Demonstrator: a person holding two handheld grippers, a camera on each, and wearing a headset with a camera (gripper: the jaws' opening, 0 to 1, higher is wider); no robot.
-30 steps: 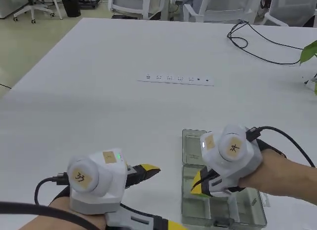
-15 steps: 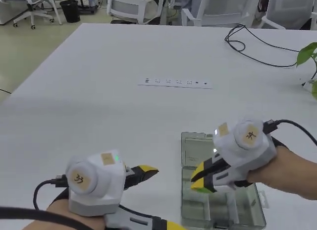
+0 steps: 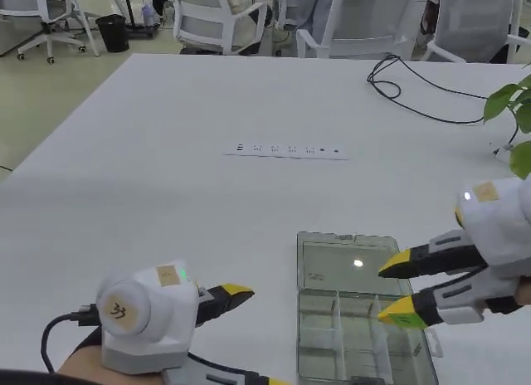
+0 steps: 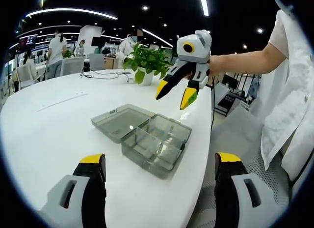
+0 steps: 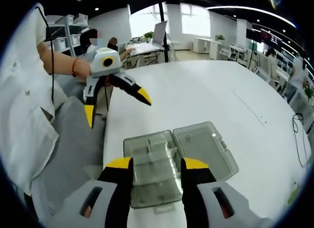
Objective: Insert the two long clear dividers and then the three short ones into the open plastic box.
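1. Here, at the far left of the head view, a black bin point(image 3: 110, 30) stands on the pale floor. White office chairs point(image 3: 217, 16) line the far edge of a broad white table point(image 3: 166, 153).
2. At the table's near left, the left gripper point(image 4: 159, 158) is held just above the surface. Its yellow-tipped jaws are spread wide and hold nothing.
3. At mid-table, a thin strip of sockets point(image 3: 288, 150) lies flat on the tabletop, well apart from both tools.
4. Right of centre, near the front edge, the plastic box point(image 3: 309, 362) lies open. Its lid point(image 3: 348, 260) is folded flat on the table on the far side. Clear dividers point(image 3: 338, 314) stand inside the base and split it into compartments; their number cannot be told.
5. The right gripper point(image 3: 384, 294) hangs in the air over the box's right side, its tips pointing left. Its jaws are parted, with nothing between them. The left gripper view shows it well clear of the box.
6. Behind it, a black cable point(image 3: 406, 86) loops across the far right of the table.
7. At the right edge, the green leaves of a plant point(image 3: 508, 103) reach over the tabletop.
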